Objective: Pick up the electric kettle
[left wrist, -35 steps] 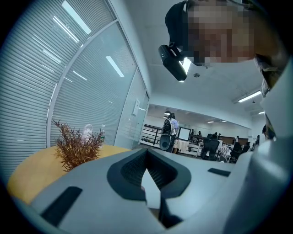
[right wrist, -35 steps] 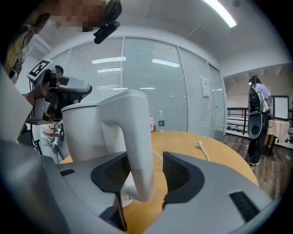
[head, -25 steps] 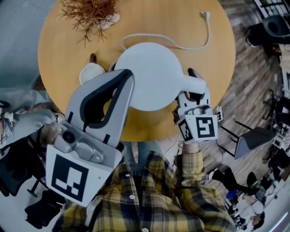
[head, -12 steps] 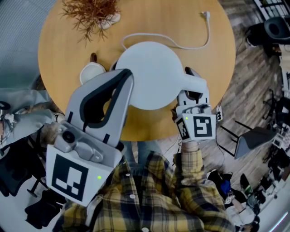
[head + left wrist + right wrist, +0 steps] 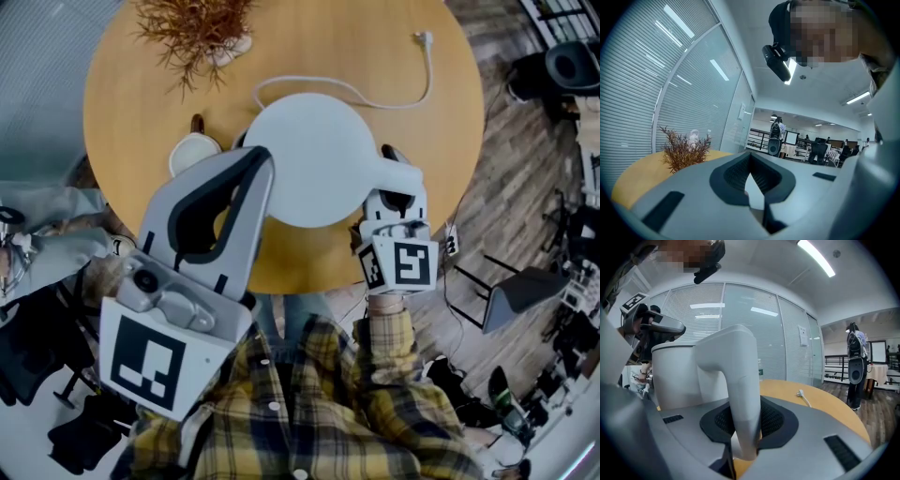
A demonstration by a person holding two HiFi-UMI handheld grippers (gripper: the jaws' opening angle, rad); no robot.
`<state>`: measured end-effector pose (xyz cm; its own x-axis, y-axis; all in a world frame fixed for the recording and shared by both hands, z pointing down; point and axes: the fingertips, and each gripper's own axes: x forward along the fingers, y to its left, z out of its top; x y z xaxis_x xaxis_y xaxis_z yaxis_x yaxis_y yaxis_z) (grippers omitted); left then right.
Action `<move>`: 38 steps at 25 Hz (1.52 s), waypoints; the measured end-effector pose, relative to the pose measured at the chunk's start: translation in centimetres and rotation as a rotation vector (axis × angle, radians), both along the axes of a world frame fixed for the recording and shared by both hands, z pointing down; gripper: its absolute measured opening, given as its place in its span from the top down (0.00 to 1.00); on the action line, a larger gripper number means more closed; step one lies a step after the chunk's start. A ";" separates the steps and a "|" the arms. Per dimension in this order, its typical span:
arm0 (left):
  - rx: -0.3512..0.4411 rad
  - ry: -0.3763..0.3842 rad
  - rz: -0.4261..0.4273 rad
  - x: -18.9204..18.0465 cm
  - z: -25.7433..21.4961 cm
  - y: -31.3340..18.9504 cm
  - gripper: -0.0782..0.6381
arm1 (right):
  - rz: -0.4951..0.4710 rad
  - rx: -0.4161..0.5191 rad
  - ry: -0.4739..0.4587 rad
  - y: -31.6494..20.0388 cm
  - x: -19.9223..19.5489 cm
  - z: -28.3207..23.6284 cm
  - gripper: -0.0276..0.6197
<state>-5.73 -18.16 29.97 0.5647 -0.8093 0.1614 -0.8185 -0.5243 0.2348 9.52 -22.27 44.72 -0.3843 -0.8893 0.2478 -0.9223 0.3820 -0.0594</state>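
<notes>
The white electric kettle [image 5: 314,155] stands on the round wooden table [image 5: 141,84], its handle [image 5: 398,173] pointing toward me. My right gripper [image 5: 394,185] has just been closing, and its jaws now press on both sides of that handle. In the right gripper view the handle [image 5: 740,394] runs down between the black pads [image 5: 776,420] of the right gripper [image 5: 745,430], with the kettle body [image 5: 675,376] behind it. My left gripper [image 5: 258,159] hangs high and close to the head camera. It holds nothing, its tips are together, and it hides part of the kettle's left side. The left gripper [image 5: 757,187] shows only a thin slit.
The kettle's cord and plug [image 5: 424,39] trail over the far right of the table. A dried plant [image 5: 192,28] stands at the back left, and a white cup [image 5: 190,153] sits left of the kettle. A chair [image 5: 520,291] stands on the floor to the right.
The right gripper's jaws have drawn in onto the kettle handle. The left gripper and the kettle have stayed where they were.
</notes>
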 end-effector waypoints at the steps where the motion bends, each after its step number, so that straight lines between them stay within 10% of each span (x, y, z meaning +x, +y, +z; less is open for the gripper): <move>1: 0.000 -0.001 -0.002 -0.1 -0.1 0.0 0.89 | 0.008 0.003 -0.002 0.0 0.0 -0.1 0.80; 38: 0.052 0.004 -0.067 -2.0 -4.2 -1.0 0.89 | 0.083 0.008 -0.012 -2.0 1.6 -4.4 0.80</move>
<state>-7.71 -19.18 25.77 0.5097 -0.8524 0.1164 -0.8512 -0.4800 0.2124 11.11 -24.28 40.29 -0.3116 -0.9204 0.2362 -0.9502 0.3043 -0.0679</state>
